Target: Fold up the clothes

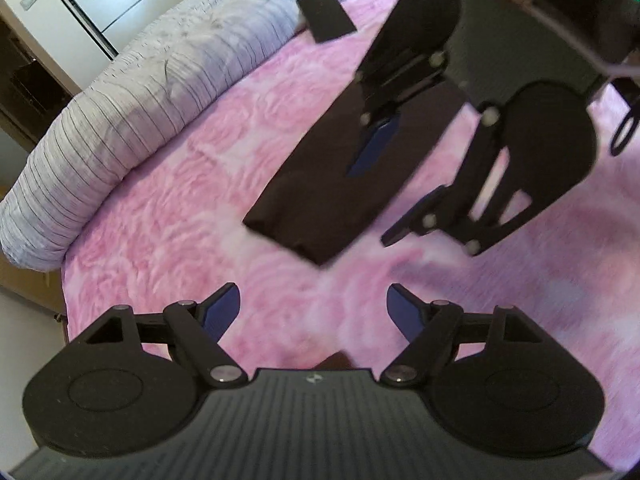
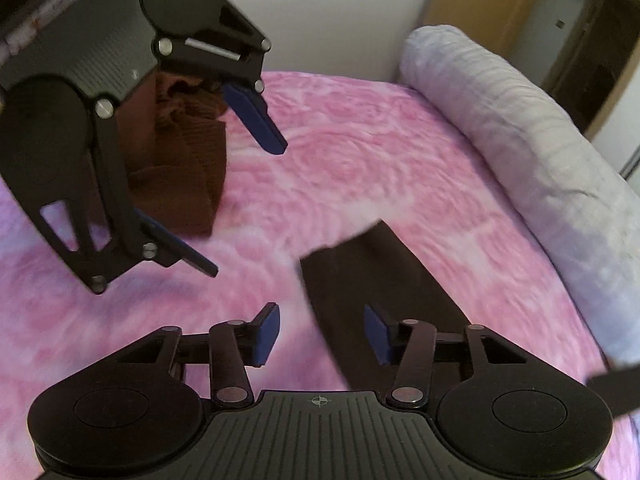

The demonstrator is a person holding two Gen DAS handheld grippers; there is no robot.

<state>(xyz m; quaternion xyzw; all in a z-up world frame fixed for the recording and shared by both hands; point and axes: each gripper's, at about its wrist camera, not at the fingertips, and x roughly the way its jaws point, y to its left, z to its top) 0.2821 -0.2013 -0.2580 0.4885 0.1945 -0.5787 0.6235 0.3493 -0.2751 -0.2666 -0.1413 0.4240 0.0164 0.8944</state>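
Where a pink rose-swirled blanket covers the bed, a flat, dark folded garment lies beside a ribbed grey roll; a brown knit pile sits apart. Left tongs and right tongs gape, holding nothing.

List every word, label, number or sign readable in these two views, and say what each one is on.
No readable words or numbers in either view.
Crosshair mark, no text: on the left gripper body and the right gripper body.
Reddish markings on the left gripper's upper body in the right wrist view: too blurred to read.
Dark folded garment, brown clothes, pink bedspread: no labels visible.
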